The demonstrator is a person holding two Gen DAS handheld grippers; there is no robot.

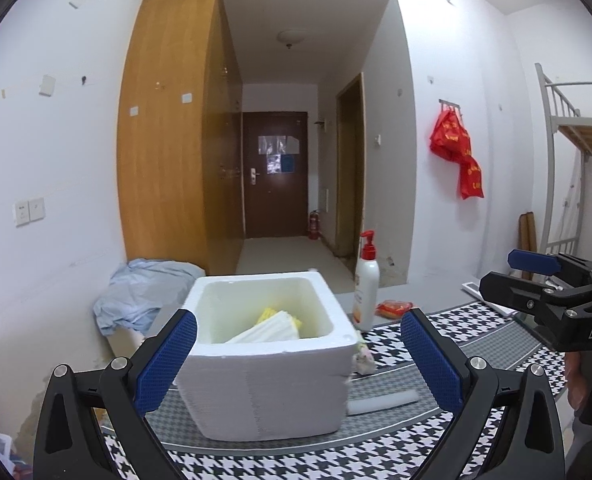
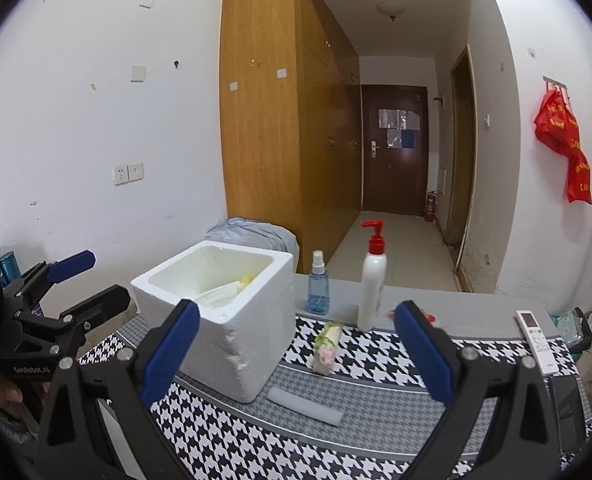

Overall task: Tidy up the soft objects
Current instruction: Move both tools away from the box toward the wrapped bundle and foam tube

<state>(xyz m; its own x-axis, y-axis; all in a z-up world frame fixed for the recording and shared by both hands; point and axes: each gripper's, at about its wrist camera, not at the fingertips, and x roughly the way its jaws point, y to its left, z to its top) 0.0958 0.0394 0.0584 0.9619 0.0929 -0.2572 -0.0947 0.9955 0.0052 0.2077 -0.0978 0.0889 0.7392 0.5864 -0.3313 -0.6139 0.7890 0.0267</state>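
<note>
On the bench [image 2: 376, 412], w/ its houndstooth cloth, a white foam box [image 1: 264, 376] stands open-topped. Inside lie a white ribbed soft item [image 1: 270, 330] and sth yellow [image 1: 270, 314], both partly hidden by the box wall; what they are can't be told. In the right wrist view only slivers of them show over the rim.

Left hand-held gripper [image 1: 298, 364]: blue pads spread wide, holding nothing, the box seen between them. Right hand-held gripper [image 2: 296, 354]: also spread wide and empty, above the cloth.

Just right of the box lie a floral soft roll [image 2: 327, 346] and a pale foam tube [image 2: 305, 407]. The right view shows both whole; in the left view the roll is mostly hidden behind the box corner and the tube's near end is cut by the box.

A pump bottle [image 2: 372, 288] stands behind the roll. A blue spray bottle [image 2: 318, 288] and a remote [image 2: 538, 340] show only in the right view; the box blocks the spray bottle in the left. A red packet [image 1: 394, 307] is clear in the left view but mostly hidden behind the right pad in the other. Blue-grey cloth [image 1: 136, 296] is heaped behind the box.
</note>
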